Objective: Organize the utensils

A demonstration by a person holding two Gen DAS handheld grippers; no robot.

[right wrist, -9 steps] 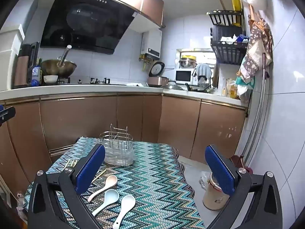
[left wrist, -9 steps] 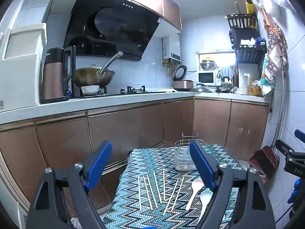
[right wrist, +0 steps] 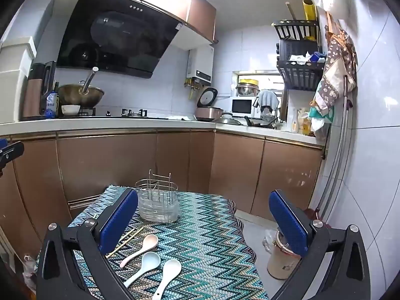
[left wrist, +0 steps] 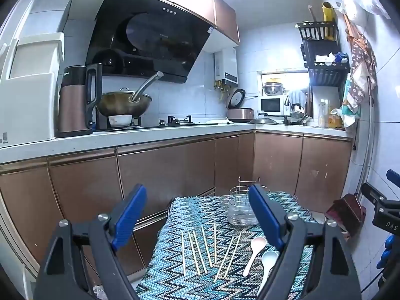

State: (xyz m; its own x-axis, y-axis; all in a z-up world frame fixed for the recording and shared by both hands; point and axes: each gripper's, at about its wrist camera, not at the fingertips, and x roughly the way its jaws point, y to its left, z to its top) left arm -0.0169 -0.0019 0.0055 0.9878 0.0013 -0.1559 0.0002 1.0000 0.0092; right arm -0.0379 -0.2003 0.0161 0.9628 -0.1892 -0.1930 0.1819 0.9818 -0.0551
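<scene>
A zigzag-patterned table (right wrist: 200, 227) stands clear of the brown cabinets (right wrist: 107, 162), with open floor at its 3 o'clock edge. A wire-and-clear utensil holder (right wrist: 158, 203) stands upright at 12 o'clock; chopsticks (left wrist: 207, 252) lie fanned at 9 o'clock beside three spoons (right wrist: 143, 247). The left gripper (left wrist: 197, 217) and right gripper (right wrist: 203, 221) hover above with jaws spread wide, empty. Nothing has shifted since the earlier frame.

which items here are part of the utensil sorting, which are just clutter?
Job:
chopsticks
pink spoon
blue spoon
white spoon
utensil holder

Lying about:
wok
kettle
rice cooker
microwave
</scene>
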